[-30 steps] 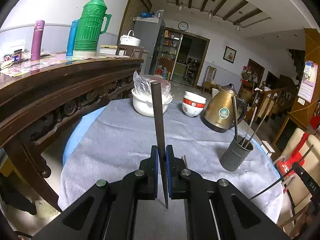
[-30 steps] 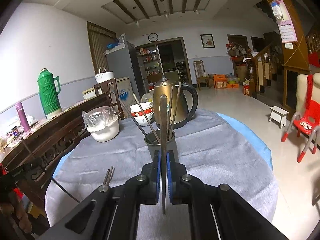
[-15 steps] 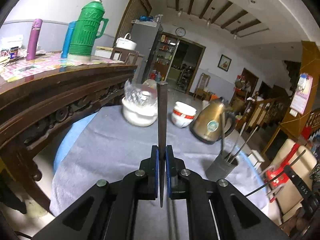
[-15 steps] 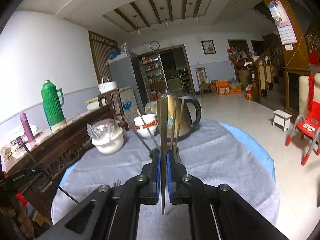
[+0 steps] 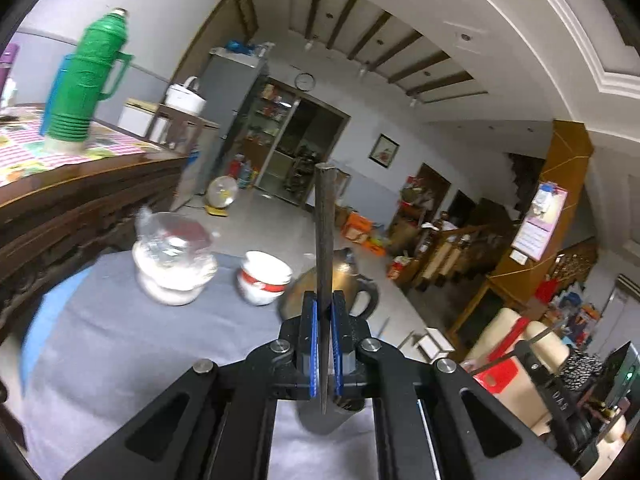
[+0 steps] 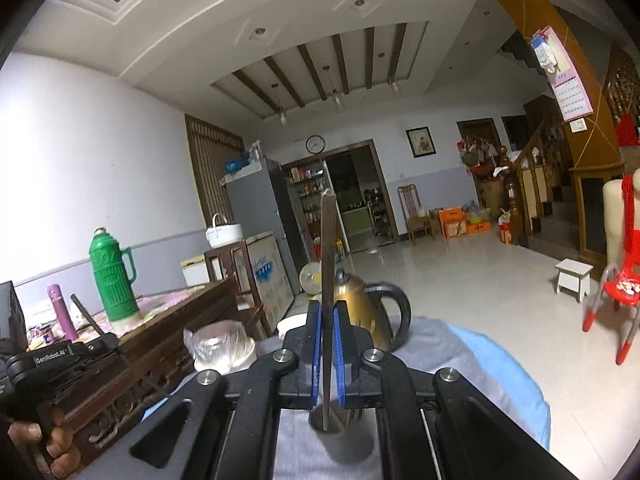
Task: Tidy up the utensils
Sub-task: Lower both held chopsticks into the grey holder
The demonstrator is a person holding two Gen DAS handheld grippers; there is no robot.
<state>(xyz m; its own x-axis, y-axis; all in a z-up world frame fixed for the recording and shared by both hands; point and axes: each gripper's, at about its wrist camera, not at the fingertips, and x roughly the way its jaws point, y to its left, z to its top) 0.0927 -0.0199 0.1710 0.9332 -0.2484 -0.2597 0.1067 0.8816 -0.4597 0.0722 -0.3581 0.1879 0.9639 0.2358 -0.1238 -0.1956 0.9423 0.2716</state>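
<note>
My left gripper (image 5: pixel 323 344) is shut on a dark metal chopstick (image 5: pixel 322 236) that stands upright between its blue pads. The grey utensil cup (image 5: pixel 320 420) sits just below and behind the fingers, mostly hidden. My right gripper (image 6: pixel 327 352) is shut on another dark chopstick (image 6: pixel 327 256), held upright with its lower tip inside the grey utensil cup (image 6: pixel 344 444), which holds a few more sticks. The left gripper (image 6: pixel 48 360) with its chopstick also shows at the left edge of the right wrist view.
On the grey tablecloth (image 5: pixel 120 360) stand a bagged white bowl (image 5: pixel 172 264), a red-banded white bowl (image 5: pixel 264 280) and a brass kettle (image 6: pixel 368 312). A dark wooden sideboard (image 5: pixel 80 184) with a green thermos (image 5: pixel 84 84) runs along the left.
Both grippers have tilted upward and moved in over the grey cup. The cup now sits directly under each gripper, and the right chopstick's tip has entered it.
</note>
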